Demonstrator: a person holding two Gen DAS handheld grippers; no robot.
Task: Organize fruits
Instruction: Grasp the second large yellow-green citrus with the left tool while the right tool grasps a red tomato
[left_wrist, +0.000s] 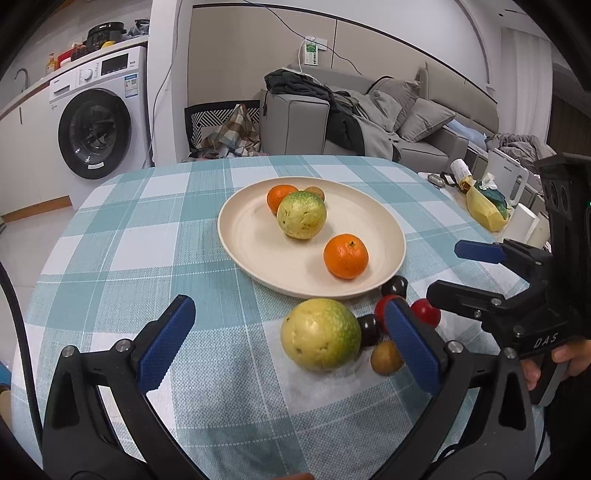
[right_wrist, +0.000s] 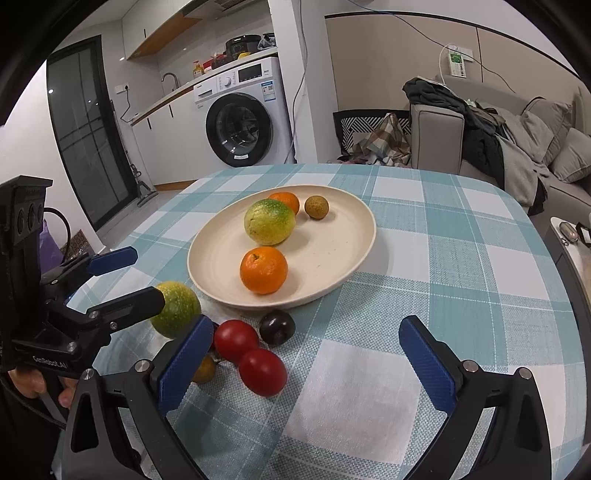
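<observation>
A cream plate (left_wrist: 258, 254) (right_wrist: 332, 251) holds two oranges (left_wrist: 346, 256) (right_wrist: 263, 269), a yellow-green fruit (left_wrist: 301, 214) and a small brown fruit (right_wrist: 316, 206). In front of the plate, loose on the checked cloth, lie another yellow-green fruit (left_wrist: 320, 334) (right_wrist: 177, 310), two red tomatoes (right_wrist: 235, 339), two dark plums (right_wrist: 277, 326) and a small brown fruit (left_wrist: 386, 357). My left gripper (left_wrist: 290, 310) (right_wrist: 147, 275) is open just short of the loose yellow-green fruit, gripping nothing. My right gripper (right_wrist: 306, 325) (left_wrist: 445, 271) stands open beside the tomatoes, also holding nothing.
The round table's far edge (left_wrist: 280, 157) curves behind the plate. A side table at the right carries a yellow box (left_wrist: 484, 210) and white cups. A sofa (left_wrist: 424, 122) and a washing machine (right_wrist: 247, 118) stand beyond. Bare cloth lies left of the plate.
</observation>
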